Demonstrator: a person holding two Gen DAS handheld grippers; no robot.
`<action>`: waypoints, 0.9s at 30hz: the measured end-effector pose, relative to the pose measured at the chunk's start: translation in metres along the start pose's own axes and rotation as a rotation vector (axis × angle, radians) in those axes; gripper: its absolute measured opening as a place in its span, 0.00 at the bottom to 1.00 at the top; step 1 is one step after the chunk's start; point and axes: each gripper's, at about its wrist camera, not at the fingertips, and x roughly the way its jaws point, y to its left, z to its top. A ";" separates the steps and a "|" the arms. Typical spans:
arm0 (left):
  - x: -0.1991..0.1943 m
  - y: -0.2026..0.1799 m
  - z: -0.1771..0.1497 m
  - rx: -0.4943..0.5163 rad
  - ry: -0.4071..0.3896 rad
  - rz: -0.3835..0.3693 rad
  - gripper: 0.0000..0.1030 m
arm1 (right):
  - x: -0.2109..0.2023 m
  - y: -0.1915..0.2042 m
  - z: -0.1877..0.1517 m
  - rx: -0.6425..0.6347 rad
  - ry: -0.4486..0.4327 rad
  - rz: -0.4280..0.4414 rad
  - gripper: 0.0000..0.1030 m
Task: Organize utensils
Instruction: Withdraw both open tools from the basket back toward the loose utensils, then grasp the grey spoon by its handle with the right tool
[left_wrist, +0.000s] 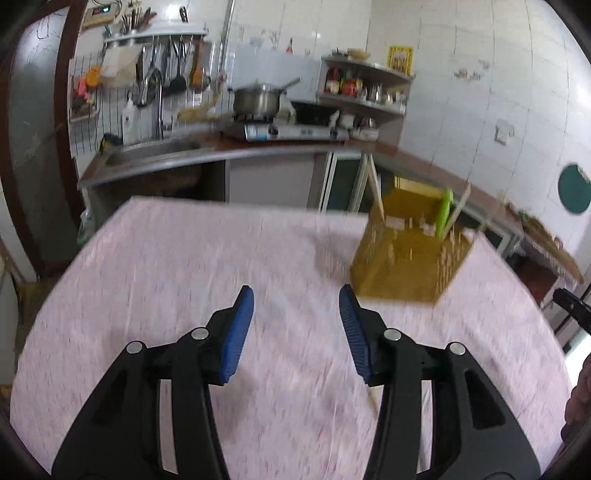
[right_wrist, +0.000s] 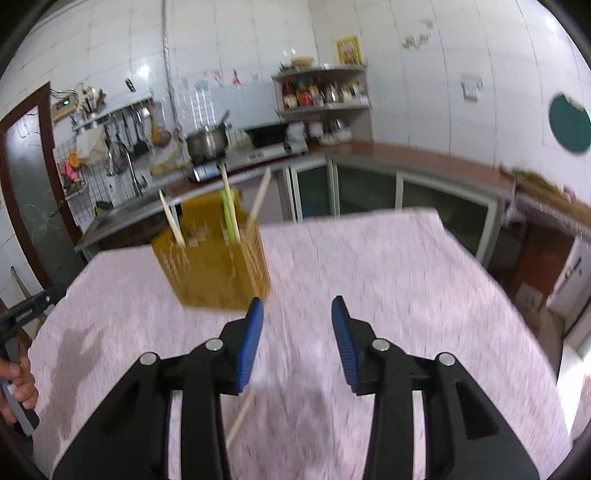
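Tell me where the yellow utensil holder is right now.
The yellow utensil holder stands on the pink tablecloth, ahead-left in the right wrist view and ahead-right in the left wrist view.

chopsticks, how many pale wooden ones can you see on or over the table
4: three pale wooden chopsticks stand in the perforated yellow plastic utensil holder; one lies on the pink tablecloth. Blur may hide others.

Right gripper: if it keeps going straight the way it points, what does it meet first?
Probably the pink tablecloth: the right gripper, jaws open and empty, aims just right of the yellow utensil holder. Blur makes depth uncertain.
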 end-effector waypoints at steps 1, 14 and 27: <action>0.000 0.001 -0.010 0.003 0.017 -0.005 0.46 | 0.003 0.000 -0.011 0.009 0.027 0.005 0.38; 0.023 0.015 -0.070 -0.037 0.165 -0.037 0.46 | 0.025 0.067 -0.065 -0.062 0.150 0.085 0.38; 0.033 0.017 -0.079 -0.026 0.212 -0.063 0.46 | 0.060 0.126 -0.099 -0.138 0.266 0.107 0.38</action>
